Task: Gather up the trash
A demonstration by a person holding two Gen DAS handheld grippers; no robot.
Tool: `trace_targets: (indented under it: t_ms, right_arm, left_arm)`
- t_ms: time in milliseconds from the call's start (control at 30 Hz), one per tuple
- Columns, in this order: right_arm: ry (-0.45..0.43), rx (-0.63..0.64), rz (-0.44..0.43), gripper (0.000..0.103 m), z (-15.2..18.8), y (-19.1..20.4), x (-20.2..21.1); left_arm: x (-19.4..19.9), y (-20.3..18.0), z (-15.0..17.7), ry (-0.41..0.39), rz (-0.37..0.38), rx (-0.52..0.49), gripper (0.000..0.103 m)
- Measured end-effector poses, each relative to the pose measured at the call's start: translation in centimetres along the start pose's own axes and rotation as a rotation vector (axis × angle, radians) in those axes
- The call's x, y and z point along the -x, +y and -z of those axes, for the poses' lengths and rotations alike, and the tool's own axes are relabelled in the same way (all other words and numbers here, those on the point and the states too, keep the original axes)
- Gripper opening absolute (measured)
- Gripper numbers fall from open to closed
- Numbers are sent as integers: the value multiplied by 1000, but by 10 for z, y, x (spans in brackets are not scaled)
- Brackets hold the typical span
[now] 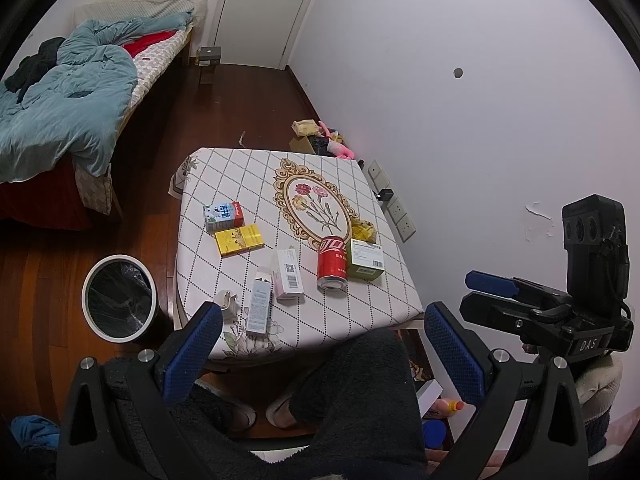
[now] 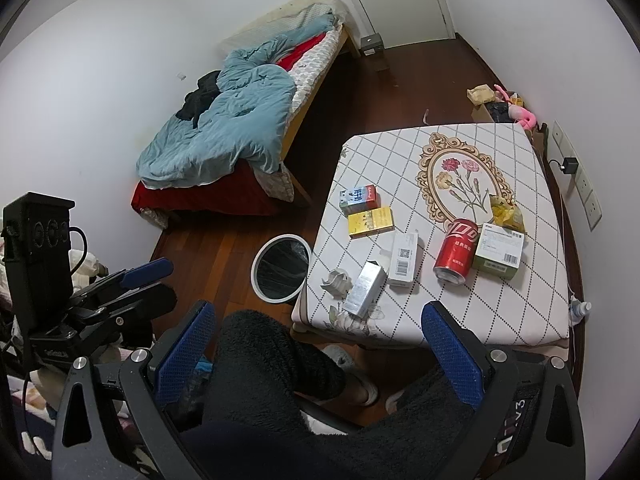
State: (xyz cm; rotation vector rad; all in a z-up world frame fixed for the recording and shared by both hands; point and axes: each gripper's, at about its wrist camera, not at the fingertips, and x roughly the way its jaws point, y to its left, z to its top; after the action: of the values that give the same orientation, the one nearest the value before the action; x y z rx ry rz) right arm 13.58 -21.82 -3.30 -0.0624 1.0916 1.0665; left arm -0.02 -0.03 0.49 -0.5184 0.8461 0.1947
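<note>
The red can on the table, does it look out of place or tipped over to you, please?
Yes. The red can lies on its side beside the green box, its end facing the table's near edge. No spill shows.

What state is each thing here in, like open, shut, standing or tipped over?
Left claw: open, holding nothing.
Right claw: open, holding nothing.
Red can: lying on its side on the table.
Silver box: lying flat, end flap open.
Trash bin: upright on the floor, no lid, black liner inside.
Door: shut.
Bed: unmade, blanket rumpled.
</note>
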Motion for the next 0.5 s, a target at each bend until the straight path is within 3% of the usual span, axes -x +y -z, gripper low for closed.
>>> trace_targets:
  t_ms: [500]
  right_arm:
    - [-1,0,0,103,-1,0,1]
  left_arm:
    - [3,1,1,-4,1,-3,103]
